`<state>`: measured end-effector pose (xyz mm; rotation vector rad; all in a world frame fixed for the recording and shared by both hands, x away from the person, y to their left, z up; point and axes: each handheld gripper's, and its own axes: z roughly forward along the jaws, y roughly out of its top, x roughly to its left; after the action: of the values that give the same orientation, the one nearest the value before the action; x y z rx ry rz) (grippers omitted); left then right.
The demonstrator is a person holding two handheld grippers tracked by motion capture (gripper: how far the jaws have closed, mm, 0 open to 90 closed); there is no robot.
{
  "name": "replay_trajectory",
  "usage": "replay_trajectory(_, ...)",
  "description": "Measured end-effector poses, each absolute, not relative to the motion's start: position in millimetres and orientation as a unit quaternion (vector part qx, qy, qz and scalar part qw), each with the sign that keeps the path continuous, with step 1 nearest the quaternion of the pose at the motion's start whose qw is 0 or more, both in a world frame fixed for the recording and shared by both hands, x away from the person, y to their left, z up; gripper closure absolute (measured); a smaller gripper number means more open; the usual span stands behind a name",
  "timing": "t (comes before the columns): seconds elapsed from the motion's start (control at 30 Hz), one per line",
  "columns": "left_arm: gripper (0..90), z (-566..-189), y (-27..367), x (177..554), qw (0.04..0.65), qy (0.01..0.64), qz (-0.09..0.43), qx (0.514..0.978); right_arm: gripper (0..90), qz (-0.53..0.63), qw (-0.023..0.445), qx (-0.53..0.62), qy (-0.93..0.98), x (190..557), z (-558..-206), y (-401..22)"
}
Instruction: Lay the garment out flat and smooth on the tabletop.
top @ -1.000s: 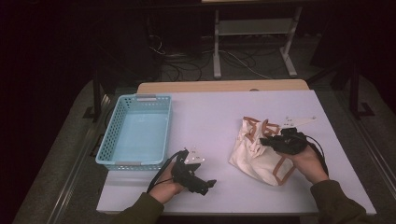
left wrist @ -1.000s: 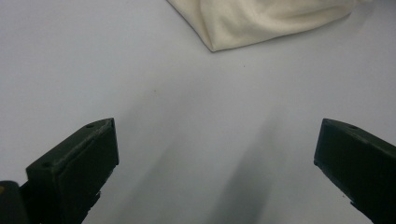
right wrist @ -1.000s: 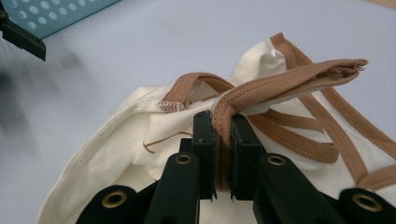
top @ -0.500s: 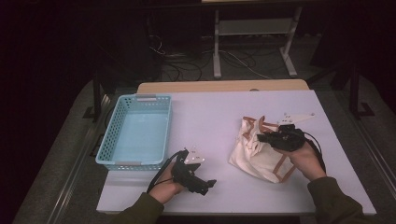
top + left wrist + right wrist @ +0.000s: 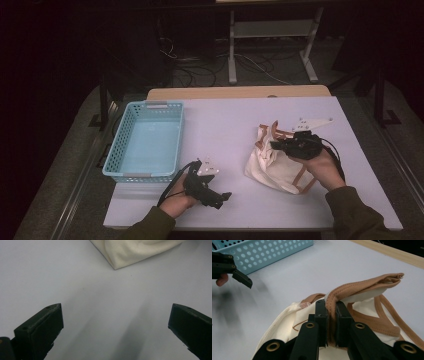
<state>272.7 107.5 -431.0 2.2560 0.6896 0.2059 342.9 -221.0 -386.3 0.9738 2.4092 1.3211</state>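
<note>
One table [image 5: 235, 125], white-topped, bears three kinds of thing: one basket, one bag and two grippers, each held in one hand.

Basket [image 5: 147, 140]: one, pale blue, perforated, standing at 9 o'clock of the table's centre, long side running front to back.

Bag [image 5: 272, 162]: one, cream cloth with tan trim, lying crumpled at 4 o'clock of the centre, well apart from the basket. Two tan straps show; one strap [image 5: 362, 286] arches up from the bag's mouth in the right gripper view, the other lies flat along the cloth at 3 o'clock of it.

Right gripper [image 5: 276, 145]: over the bag, pointing toward 9 o'clock in the high view. In the right gripper view [image 5: 331, 315] its two jaws stand nearly together, clamped on the raised strap, which passes between them and rises above their tips.

Left gripper [image 5: 226, 196]: at 6 o'clock of the table's centre, near the front edge, pointing toward 4 o'clock, just beside the basket's near corner. In the left gripper view [image 5: 116, 322] its two jaws stand wide apart with bare tabletop between them; one corner of the bag lies ahead at 12 o'clock, apart from both jaws.
</note>
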Motion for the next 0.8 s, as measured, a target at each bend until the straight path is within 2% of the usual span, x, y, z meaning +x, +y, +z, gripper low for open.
replay_trajectory(0.8,0.0,-431,108,273,0.377,0.268,0.081,0.883,81.3,0.456,0.109,0.297,0.832,351,-377,-191)
